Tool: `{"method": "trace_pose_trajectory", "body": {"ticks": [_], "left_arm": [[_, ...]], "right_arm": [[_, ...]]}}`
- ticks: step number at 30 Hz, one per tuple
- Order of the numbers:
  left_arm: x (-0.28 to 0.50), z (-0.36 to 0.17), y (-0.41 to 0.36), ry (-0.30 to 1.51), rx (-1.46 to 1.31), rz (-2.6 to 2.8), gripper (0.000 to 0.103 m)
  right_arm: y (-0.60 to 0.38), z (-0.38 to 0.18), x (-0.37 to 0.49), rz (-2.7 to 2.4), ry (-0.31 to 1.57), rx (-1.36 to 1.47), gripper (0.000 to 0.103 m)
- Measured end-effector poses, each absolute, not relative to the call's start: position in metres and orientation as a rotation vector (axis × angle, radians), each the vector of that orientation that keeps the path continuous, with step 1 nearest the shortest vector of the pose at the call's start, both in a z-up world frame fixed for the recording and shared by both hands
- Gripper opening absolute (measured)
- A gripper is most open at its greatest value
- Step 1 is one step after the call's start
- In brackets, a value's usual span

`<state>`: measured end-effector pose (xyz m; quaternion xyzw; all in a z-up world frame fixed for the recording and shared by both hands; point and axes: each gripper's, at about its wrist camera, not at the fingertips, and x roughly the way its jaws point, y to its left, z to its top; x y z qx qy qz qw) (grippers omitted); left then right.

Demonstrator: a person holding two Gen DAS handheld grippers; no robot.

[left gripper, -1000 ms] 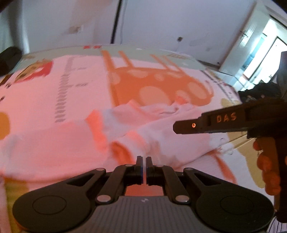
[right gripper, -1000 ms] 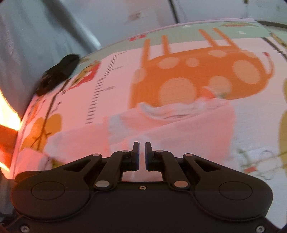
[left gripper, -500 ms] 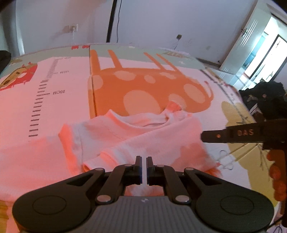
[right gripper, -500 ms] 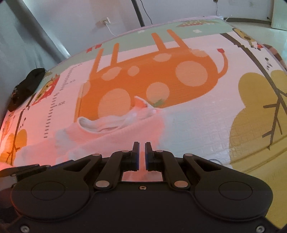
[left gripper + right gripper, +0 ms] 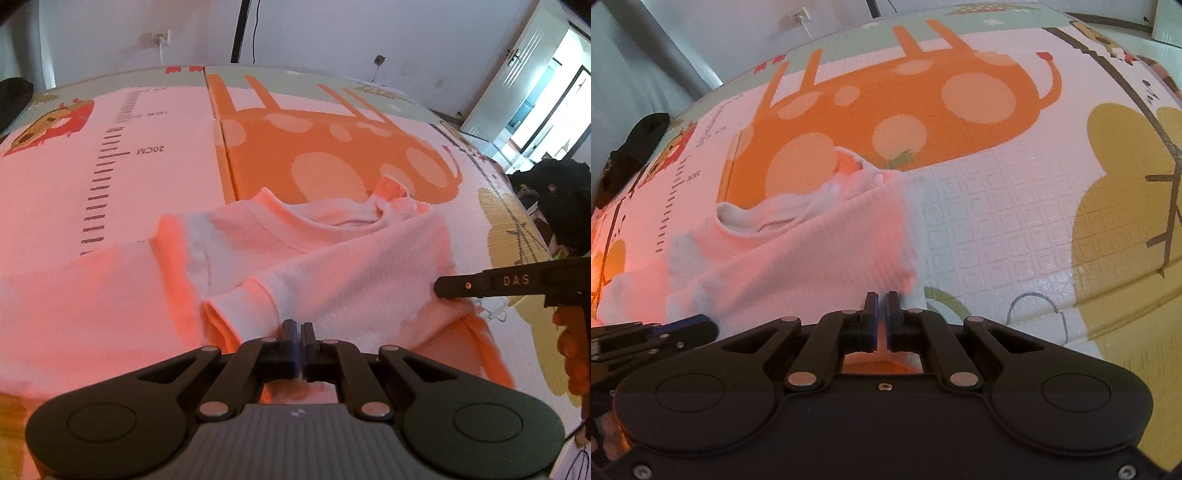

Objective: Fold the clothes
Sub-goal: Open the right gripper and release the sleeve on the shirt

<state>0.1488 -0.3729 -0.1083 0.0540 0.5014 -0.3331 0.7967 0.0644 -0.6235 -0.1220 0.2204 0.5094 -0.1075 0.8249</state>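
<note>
A pink long-sleeved top (image 5: 369,266) lies on the patterned play mat (image 5: 332,147), neckline (image 5: 332,218) at the far side. One sleeve is folded across the body, and its cuff (image 5: 240,306) lies just left of my left gripper (image 5: 298,326). That gripper is shut, with sleeve fabric at its tips. My right gripper (image 5: 881,297) sits at the top's (image 5: 812,258) right edge; its jaws are closing, with a strip of pink cloth between them. In the left wrist view the right gripper (image 5: 437,286) presses low on that edge, held by a hand (image 5: 572,332).
Bare mat (image 5: 997,221) stretches to the right and beyond the neckline (image 5: 757,218). A dark pile (image 5: 561,192) lies past the mat's right edge by an open door (image 5: 517,74). Another black item (image 5: 639,140) sits at the far left corner. The left gripper (image 5: 698,323) shows low left.
Both grippers have sunk toward the mat with the cloth. The sleeve now lies flat across the body. The right gripper has shifted right and down to the top's edge.
</note>
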Motion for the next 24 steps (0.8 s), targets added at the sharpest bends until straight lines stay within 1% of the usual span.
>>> {"method": "trace_pose_trajectory", "body": {"ticks": [6,8,11,13,19,24], "left_arm": [[0.148,-0.104,-0.357,1.048,0.215,-0.648,0.005],[0.152,-0.104,-0.348,1.061,0.197,-0.628,0.009],[0.156,-0.099,-0.338,1.066,0.143,-0.615,0.008],[0.156,-0.091,-0.337,1.045,0.122,-0.624,0.008],[0.147,-0.068,-0.356,0.980,0.094,-0.719,0.008],[0.141,-0.079,-0.380,1.010,0.111,-0.760,0.009]], "right_arm": [[-0.622,-0.120,0.067,-0.235,1.093,0.453,0.003],[-0.621,-0.120,0.067,-0.238,1.094,0.451,0.003],[-0.619,-0.118,0.067,-0.244,1.091,0.449,0.003],[-0.618,-0.114,0.066,-0.248,1.084,0.451,0.005],[-0.617,-0.090,0.063,-0.227,1.017,0.463,0.007],[-0.622,-0.088,0.069,-0.230,1.018,0.489,0.007]]}}
